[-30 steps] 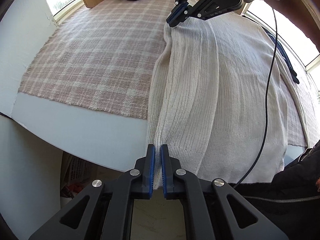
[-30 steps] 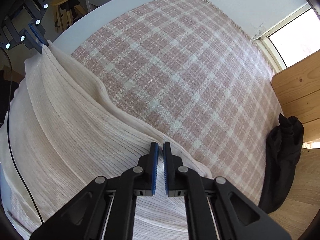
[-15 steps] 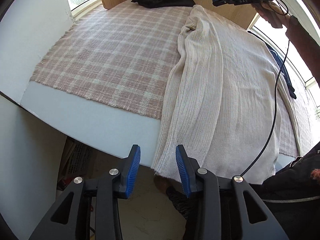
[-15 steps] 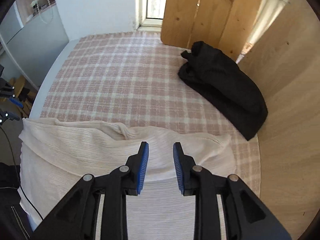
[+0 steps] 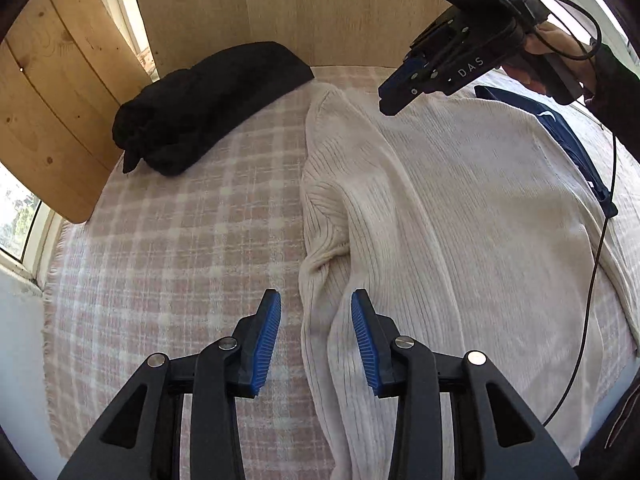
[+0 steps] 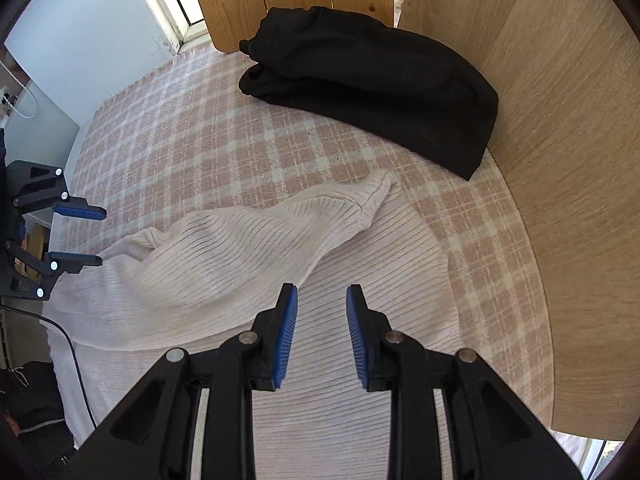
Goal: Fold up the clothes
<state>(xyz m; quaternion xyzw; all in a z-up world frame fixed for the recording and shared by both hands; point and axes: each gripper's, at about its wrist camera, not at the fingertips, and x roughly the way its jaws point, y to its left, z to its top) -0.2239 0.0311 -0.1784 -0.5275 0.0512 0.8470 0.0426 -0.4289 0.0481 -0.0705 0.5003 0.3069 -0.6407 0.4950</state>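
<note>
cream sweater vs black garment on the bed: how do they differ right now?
The cream sweater is ribbed, pale and spread wide over the plaid blanket, one side folded over itself; the black garment is dark, plain and already bundled compactly. The sweater lies just ahead of both open grippers, left and right; the black one sits further off against the wooden boards. Both rest on the blanket, ungripped.

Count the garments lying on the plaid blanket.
3. Cream ribbed sweater spread across the middle, folded black garment by the wooden boards, navy garment partly hidden beyond the sweater. More may be hidden.
</note>
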